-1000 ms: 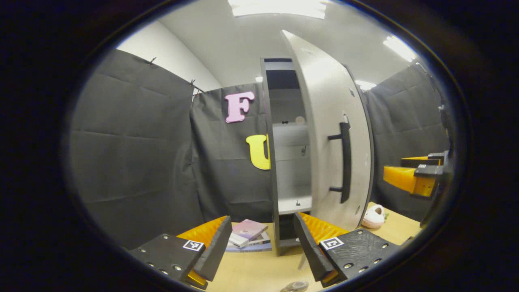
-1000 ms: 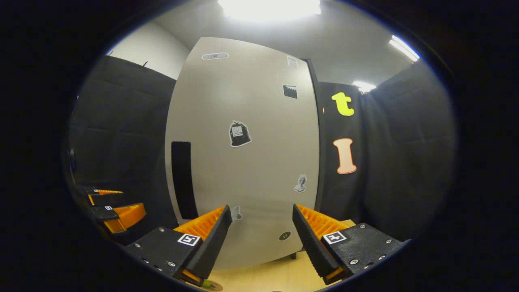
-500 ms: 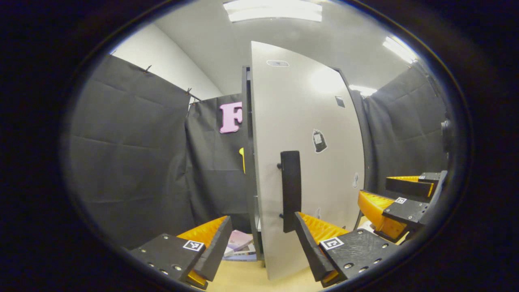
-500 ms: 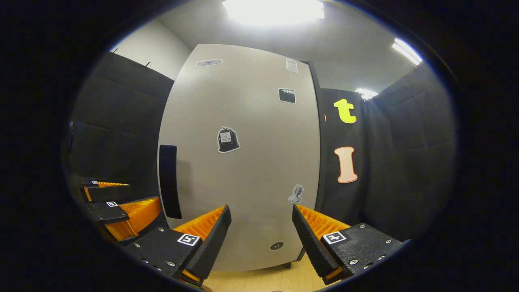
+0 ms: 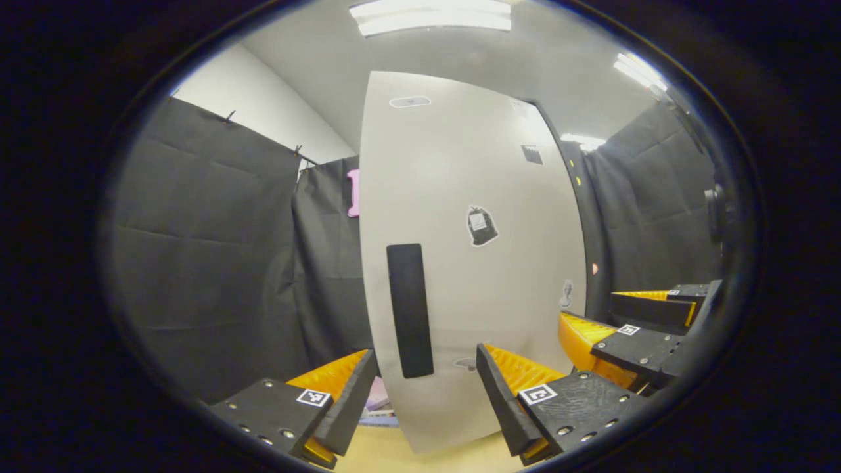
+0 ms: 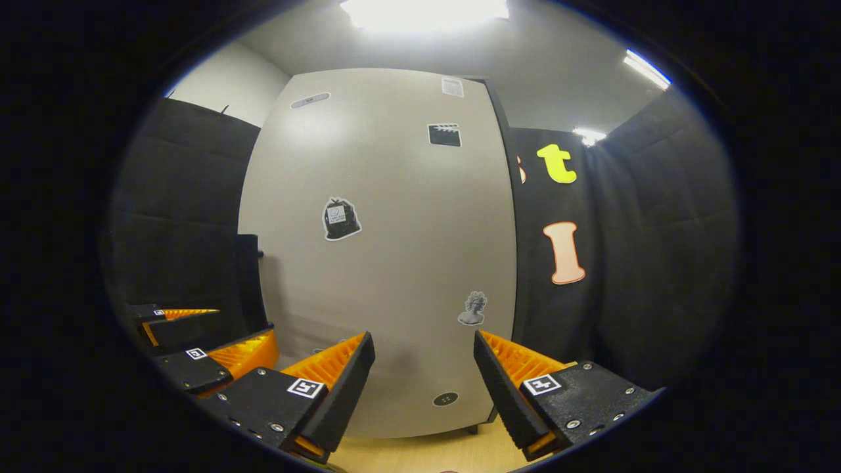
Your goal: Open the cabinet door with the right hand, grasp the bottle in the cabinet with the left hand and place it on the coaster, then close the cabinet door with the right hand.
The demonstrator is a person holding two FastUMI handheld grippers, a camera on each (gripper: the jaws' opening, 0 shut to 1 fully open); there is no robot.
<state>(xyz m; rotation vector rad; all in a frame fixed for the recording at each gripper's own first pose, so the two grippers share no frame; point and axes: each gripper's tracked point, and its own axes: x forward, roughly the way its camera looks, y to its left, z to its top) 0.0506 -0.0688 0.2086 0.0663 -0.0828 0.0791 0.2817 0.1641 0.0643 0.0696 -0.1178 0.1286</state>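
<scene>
The pale grey cabinet door (image 5: 473,276) stands shut and flat in front of both grippers, its black bar handle (image 5: 409,309) on the left side. My left gripper (image 5: 424,401) is open and empty, its fingers framing the door's lower part just right of the handle. My right gripper (image 6: 424,394) is open too, close before the lower door (image 6: 394,263); I cannot tell whether it touches. In the left gripper view, the right gripper (image 5: 587,307) sits at the door's right edge. The left gripper (image 6: 244,326) appears low left, beside the handle (image 6: 248,282).
A stack of books (image 5: 378,404) lies on the light wooden table (image 5: 394,453) left of the cabinet's foot. Black cloth walls close in on both sides. Several stickers (image 6: 340,219) dot the door. Table wood (image 6: 447,453) runs under the door's bottom edge.
The door has swung from wide open to shut, hiding the shelves inside. The right gripper followed the door in, and both grippers stayed open.
</scene>
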